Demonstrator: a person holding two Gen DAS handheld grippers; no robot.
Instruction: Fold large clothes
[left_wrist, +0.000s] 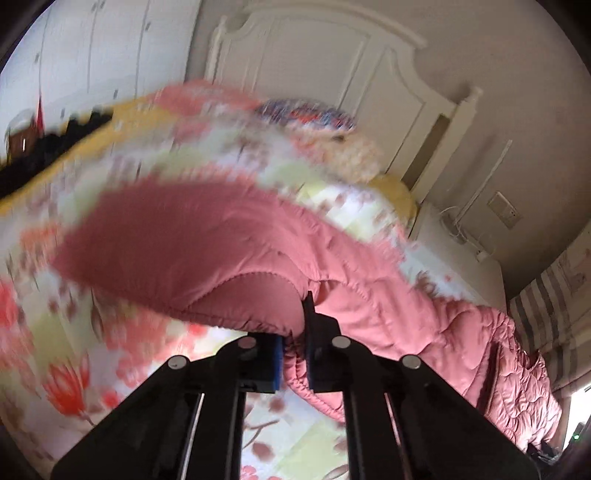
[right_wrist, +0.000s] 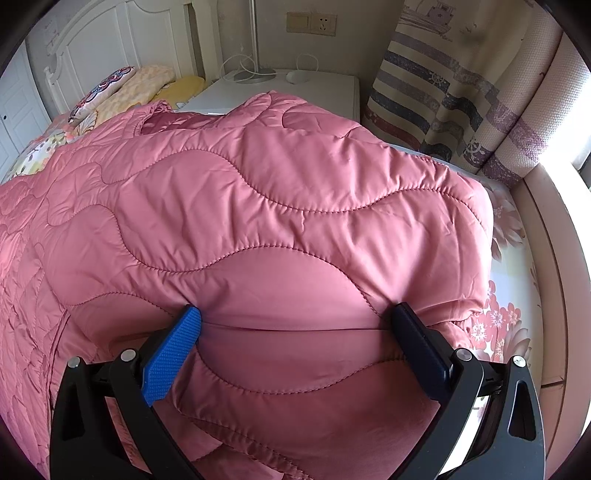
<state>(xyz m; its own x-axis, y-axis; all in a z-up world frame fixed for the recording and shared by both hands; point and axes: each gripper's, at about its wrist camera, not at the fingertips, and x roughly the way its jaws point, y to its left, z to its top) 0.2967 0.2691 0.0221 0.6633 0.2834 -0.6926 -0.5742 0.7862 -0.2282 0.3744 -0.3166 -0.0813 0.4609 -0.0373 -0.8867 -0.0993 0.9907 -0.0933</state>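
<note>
A large pink quilted garment (right_wrist: 280, 206) lies spread over the bed. In the left wrist view, which is motion-blurred, my left gripper (left_wrist: 295, 354) is shut on a gathered edge of the pink garment (left_wrist: 207, 251) and holds it lifted above the floral bedsheet (left_wrist: 59, 332). In the right wrist view my right gripper (right_wrist: 295, 325) is open wide, its blue-padded fingers (right_wrist: 173, 354) pressing into a thick fold of the garment that bulges between them.
A white headboard (left_wrist: 332, 66) stands at the bed's head with pillows (right_wrist: 118, 92) in front. A white nightstand (right_wrist: 295, 88) with a lamp base and cables stands beside the bed. A striped curtain (right_wrist: 443, 92) hangs on the right. Something black (left_wrist: 55, 140) lies at the far left.
</note>
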